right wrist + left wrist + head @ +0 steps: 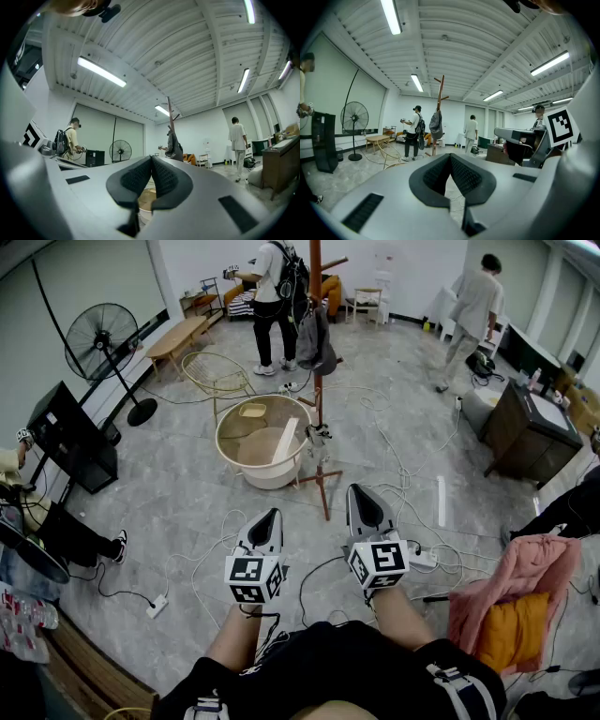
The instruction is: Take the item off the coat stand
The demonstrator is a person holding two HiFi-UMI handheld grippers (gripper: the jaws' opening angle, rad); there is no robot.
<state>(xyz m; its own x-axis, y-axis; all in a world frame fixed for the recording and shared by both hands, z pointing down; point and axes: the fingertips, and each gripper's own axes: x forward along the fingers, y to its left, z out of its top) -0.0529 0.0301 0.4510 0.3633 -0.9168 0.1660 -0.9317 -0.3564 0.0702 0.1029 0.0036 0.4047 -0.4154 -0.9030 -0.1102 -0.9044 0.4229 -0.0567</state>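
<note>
Grippers wait well short of the coat stand

The left gripper [269, 515] and right gripper [359, 491] show jaws pressed together, pinching nothing. Past a round basket [219, 439], the grey garment [316, 341] hangs on the coat stand [320, 399], well apart from both.

- The left gripper [270, 515], at lower centre of the head view, is a grey tapering shell with a dark tip.
- The left marker cube [253, 579] at its base is white with black square markers.
- The right gripper [357, 491] beside it has the same build, with the right marker cube [378, 562].
- In the gripper views, black ribbed pads [461, 176] sit in smooth grey housing with dark rectangular slots [236, 213].
- A black short-sleeved top [347, 662] fills the bottom edge, crossed by dark shoulder straps [452, 677] with white labels.
</note>
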